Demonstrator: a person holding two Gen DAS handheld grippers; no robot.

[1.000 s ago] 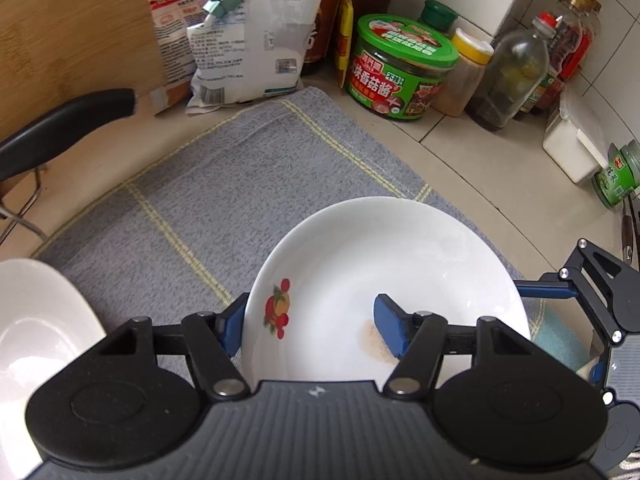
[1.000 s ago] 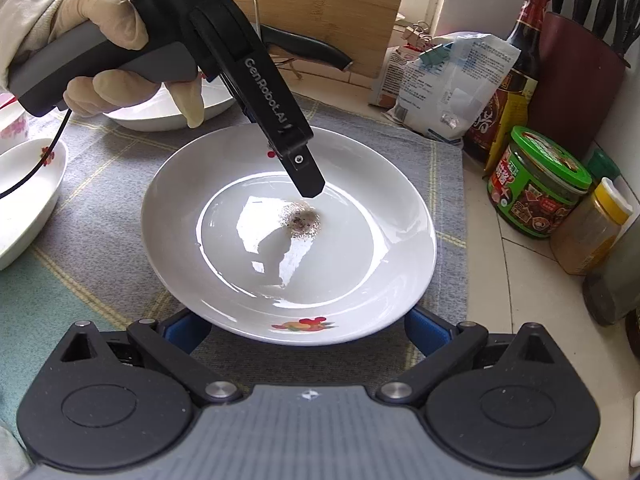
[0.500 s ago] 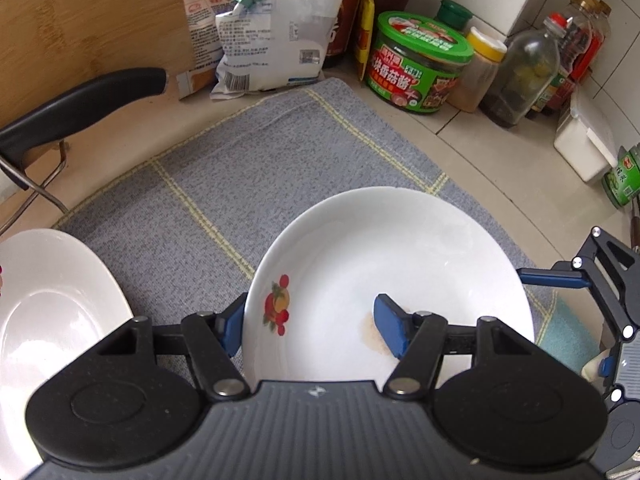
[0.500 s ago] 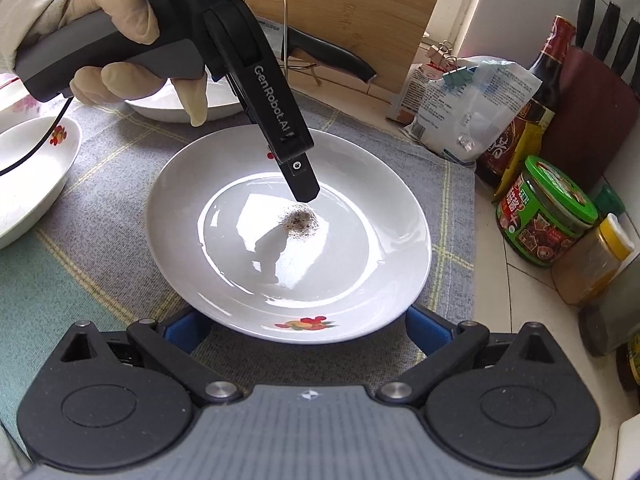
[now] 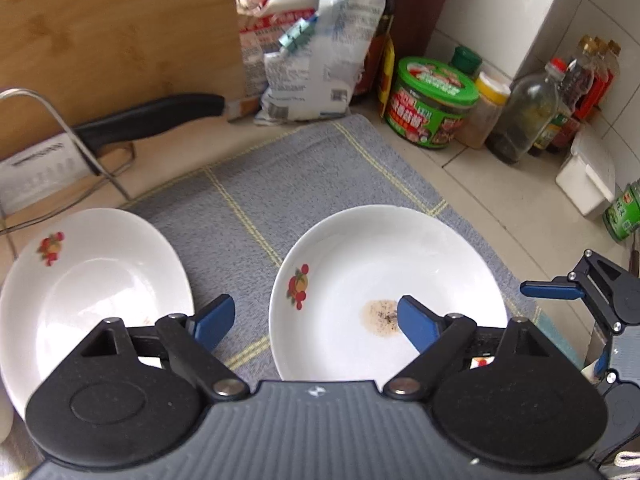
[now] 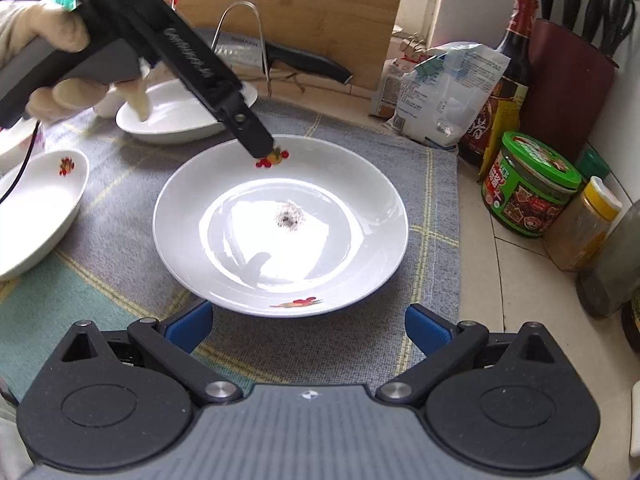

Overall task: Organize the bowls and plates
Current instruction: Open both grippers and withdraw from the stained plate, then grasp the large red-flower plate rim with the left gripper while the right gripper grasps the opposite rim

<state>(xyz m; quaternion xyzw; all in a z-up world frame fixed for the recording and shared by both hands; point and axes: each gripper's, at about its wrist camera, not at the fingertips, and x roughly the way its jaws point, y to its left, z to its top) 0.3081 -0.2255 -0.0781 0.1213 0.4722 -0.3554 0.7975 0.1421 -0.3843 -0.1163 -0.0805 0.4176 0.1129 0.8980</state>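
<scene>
A release step is judged to be in hand: the left tongs (image 5: 312, 320) have just been opening, clear of the white, fruit-printed plate (image 6: 280, 224) lying on the grey checked cloth (image 6: 424, 184). The right tongs (image 6: 308, 328) gape empty — another dish wants gripping. Jars and bottles line the tiled table beyond.

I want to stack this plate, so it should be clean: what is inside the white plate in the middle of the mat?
The white plate holds a small speckled brown-black residue patch near its centre, plus printed fruit motifs on the rim. Nothing else lies in it. What is beneath it is hidden.
</scene>
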